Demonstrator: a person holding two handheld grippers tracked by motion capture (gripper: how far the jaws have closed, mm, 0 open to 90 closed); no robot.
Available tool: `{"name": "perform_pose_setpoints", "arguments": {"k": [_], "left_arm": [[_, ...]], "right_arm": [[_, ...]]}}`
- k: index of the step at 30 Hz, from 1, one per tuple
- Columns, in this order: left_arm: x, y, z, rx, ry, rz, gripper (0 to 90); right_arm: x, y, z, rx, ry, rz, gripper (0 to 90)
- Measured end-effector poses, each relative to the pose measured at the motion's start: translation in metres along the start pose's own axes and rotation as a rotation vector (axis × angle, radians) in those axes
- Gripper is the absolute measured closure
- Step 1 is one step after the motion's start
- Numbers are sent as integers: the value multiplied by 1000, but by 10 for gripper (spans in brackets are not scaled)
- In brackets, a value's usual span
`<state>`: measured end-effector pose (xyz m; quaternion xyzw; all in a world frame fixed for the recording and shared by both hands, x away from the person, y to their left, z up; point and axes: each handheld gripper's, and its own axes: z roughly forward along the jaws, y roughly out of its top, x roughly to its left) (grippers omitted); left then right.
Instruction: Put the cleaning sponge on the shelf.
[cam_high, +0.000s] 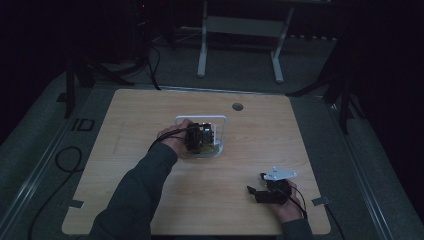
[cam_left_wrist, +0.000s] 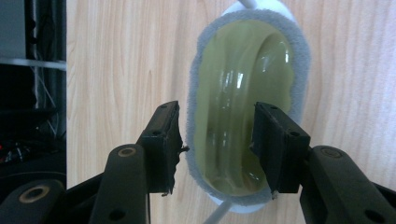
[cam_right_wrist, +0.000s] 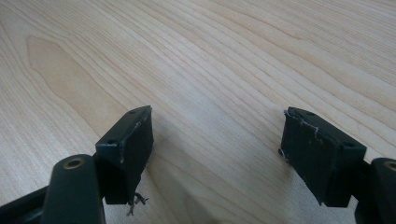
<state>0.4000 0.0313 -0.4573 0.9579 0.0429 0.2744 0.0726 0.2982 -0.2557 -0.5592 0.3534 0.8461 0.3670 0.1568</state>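
The green-and-grey pad (cam_left_wrist: 247, 112) sits on a white wire rack (cam_high: 220, 120) near the middle of the bench (cam_high: 150, 115), and in the left gripper view its long axis runs up and away from your jaws, almost in line with the direction they point. It is an oval: a glossy olive-green face ringed by a fuzzy grey border. The near end of that oval lies right between the jaws of your left gripper (cam_left_wrist: 217, 140); one jaw stands just outside the grey edge, the other over the green face. They are spread partway, and I see no pad pressing on the oval, so I judge nothing is pinched there at this moment. If you mean to take it again, closing across the short axis at this near end looks like the natural grip.

Your left hand (cam_high: 172, 140) is plainly the nearer one; it hangs over the rack. Your right gripper (cam_high: 270, 192) rests well apart, toward the near right corner of the bench, its jaws spread wide over bare wood with nothing between them.

Count: one pad, one rack, two grippers, and one small round grommet hole (cam_high: 237, 106) in the bench toward the far edge.
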Motion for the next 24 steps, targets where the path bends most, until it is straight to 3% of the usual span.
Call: {"name": "perform_pose_setpoints", "arguments": {"k": [14, 24], "left_arm": [[-3, -6, -22, -44, -22, -26, 502], [-16, -8, -38, -95, -45, -36, 492]], "right_arm": [[0, 0, 0, -1, 0, 1, 247], [0, 0, 0, -2, 0, 0, 246]]}}
